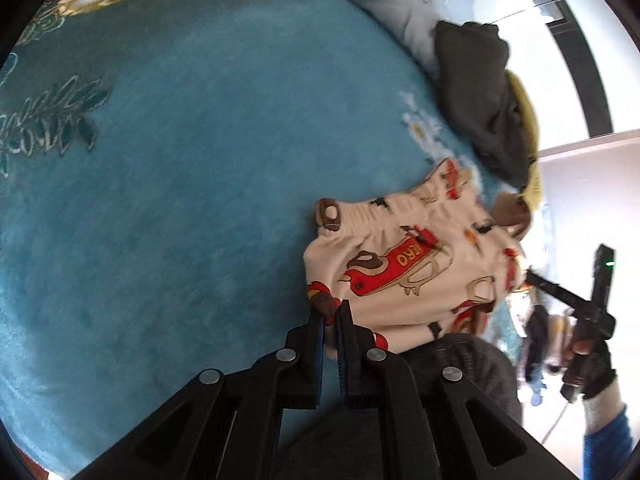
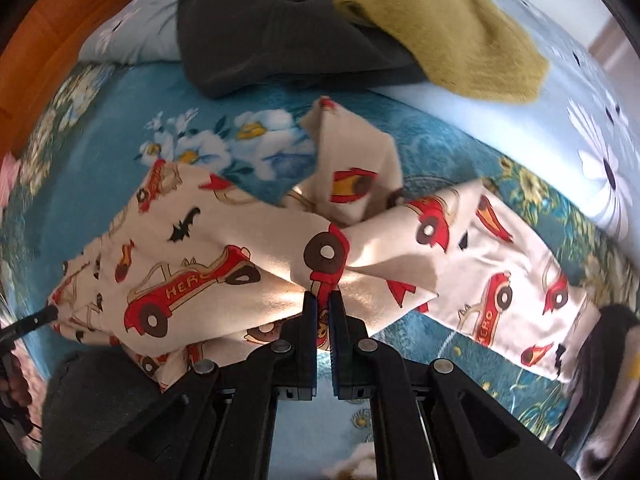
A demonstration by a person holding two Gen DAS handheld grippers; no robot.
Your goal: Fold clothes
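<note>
Lying on the blue floral bedspread (image 2: 120, 120) is a pair of cream pyjama trousers (image 2: 208, 248) printed with red cars; the legs spread to either side and one section is folded up toward the middle. The right gripper (image 2: 323, 300) points steeply down with its jaws almost together, pinching a fold of the trousers at a red car print. In the left wrist view the elastic waistband (image 1: 384, 212) of the trousers faces the open bedspread. The left gripper (image 1: 330, 312) has its jaws nearly closed, a narrow gap showing, with the lower corner of the fabric between its tips; whether the pads press on it cannot be told. Beyond the trousers, a dark grey garment (image 2: 272, 28) and a mustard-yellow one (image 2: 432, 32) are heaped against pale blue bedding (image 2: 520, 120).
</note>
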